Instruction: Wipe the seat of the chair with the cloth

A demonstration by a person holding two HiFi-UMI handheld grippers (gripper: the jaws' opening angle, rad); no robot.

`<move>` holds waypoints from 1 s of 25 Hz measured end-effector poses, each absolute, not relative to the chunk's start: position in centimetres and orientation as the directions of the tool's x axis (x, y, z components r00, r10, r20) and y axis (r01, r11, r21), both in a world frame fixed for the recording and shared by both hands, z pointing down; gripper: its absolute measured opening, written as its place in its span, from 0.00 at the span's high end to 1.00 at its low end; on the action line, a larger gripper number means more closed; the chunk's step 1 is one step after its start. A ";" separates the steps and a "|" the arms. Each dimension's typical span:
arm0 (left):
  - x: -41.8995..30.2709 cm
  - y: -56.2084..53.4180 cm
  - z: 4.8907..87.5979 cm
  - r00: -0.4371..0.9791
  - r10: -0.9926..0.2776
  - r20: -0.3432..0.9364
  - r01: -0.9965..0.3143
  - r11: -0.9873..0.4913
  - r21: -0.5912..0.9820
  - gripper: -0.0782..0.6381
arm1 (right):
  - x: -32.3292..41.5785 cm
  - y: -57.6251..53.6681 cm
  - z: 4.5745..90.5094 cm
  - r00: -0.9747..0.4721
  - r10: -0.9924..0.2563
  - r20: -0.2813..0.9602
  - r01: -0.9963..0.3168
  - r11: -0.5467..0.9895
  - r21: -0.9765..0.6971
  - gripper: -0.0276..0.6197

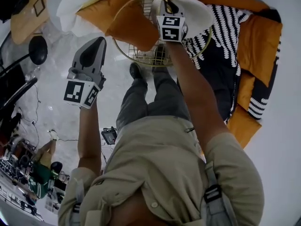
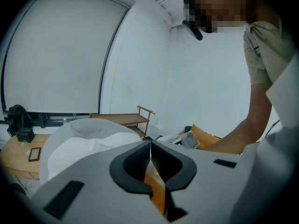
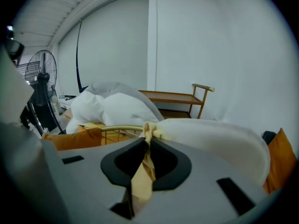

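Cloth (image 3: 142,171) poised over the chair (image 1: 146,56)
Right gripper (image 3: 147,133) pinches the cloth; left gripper (image 2: 150,143) is closed and empty. Next, probably: press down and sweep.

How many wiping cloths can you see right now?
1. A yellow cloth is pinched in the right gripper, at the chair. The left gripper is shut, empty. More could be hidden under the cushions.

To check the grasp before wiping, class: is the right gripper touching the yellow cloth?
Touching. The right gripper view shows the yellow cloth pinched between the closed fingers of the right gripper, with a bunch of it sticking out past their tips.
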State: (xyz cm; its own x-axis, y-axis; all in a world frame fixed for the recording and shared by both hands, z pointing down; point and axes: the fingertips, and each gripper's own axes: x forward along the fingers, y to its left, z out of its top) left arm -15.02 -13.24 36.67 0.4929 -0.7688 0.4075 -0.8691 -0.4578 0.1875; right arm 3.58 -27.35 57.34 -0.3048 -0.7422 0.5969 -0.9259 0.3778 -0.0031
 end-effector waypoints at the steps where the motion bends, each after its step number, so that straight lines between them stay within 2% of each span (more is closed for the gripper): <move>1: -14.7 -13.6 36.8 0.500 -0.764 0.407 -0.865 -0.466 0.188 0.86 | 4.8 -27.1 57.4 -0.286 -0.749 0.597 -0.934 0.358 0.002 0.88; 8: -11.2 -15.4 36.9 0.557 -0.729 0.399 -0.827 -0.529 0.187 0.86 | 22.6 -23.5 56.8 -0.008 -0.800 0.599 -0.996 0.057 0.063 0.88; 11: -10.0 -15.7 37.2 0.577 -0.712 0.400 -0.812 -0.551 0.193 0.86 | 26.4 -21.9 56.3 0.035 -0.800 0.599 -0.993 0.037 0.109 0.88; 20: -9.8 -15.4 37.3 0.580 -0.708 0.404 -0.810 -0.554 0.193 0.86 | 25.2 -22.1 56.2 0.027 -0.806 0.592 -0.994 0.043 0.103 0.88; 25: -12.4 -14.5 38.0 0.539 -0.731 0.417 -0.839 -0.507 0.196 0.86 | 19.5 -23.8 57.8 -0.044 -0.791 0.610 -0.991 0.112 0.073 0.88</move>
State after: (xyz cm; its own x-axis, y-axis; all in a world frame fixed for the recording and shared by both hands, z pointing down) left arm -12.40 -14.55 37.95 0.5395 -0.7315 0.4170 -0.8393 -0.5071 0.1962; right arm 19.52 -23.84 57.79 -0.0440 -0.7910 0.6103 -0.9910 0.1117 0.0734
